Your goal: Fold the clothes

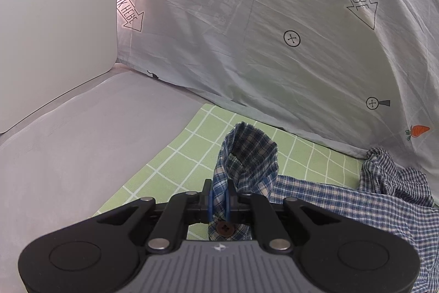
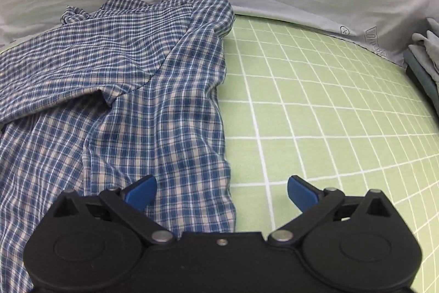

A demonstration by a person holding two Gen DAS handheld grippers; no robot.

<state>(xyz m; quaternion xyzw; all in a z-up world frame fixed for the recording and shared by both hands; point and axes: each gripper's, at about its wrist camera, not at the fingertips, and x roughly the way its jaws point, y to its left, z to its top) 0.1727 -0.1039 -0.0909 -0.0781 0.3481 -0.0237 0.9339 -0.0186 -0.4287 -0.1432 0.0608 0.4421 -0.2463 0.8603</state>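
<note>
A blue and white plaid shirt (image 2: pixel 131 89) lies crumpled on a green grid mat (image 2: pixel 329 111). In the left wrist view my left gripper (image 1: pixel 219 201) is shut on a sleeve cuff of the plaid shirt (image 1: pixel 247 155), which stands up in a loop past the fingers; a brown button (image 1: pixel 224 228) shows just behind the pads. The rest of the shirt trails off to the right (image 1: pixel 370 199). In the right wrist view my right gripper (image 2: pixel 221 191) is open and empty, hovering over the shirt's right edge, left blue pad (image 2: pixel 141 191) over cloth, right pad (image 2: pixel 301 192) over mat.
A white printed sheet with carrots and arrows (image 1: pixel 274 32) hangs behind the mat as a backdrop. A grey table surface (image 1: pixel 82 142) lies left of the mat, with a white panel (image 1: pixel 49 18) beyond. Folded grey clothes (image 2: pixel 426 51) sit at the mat's far right.
</note>
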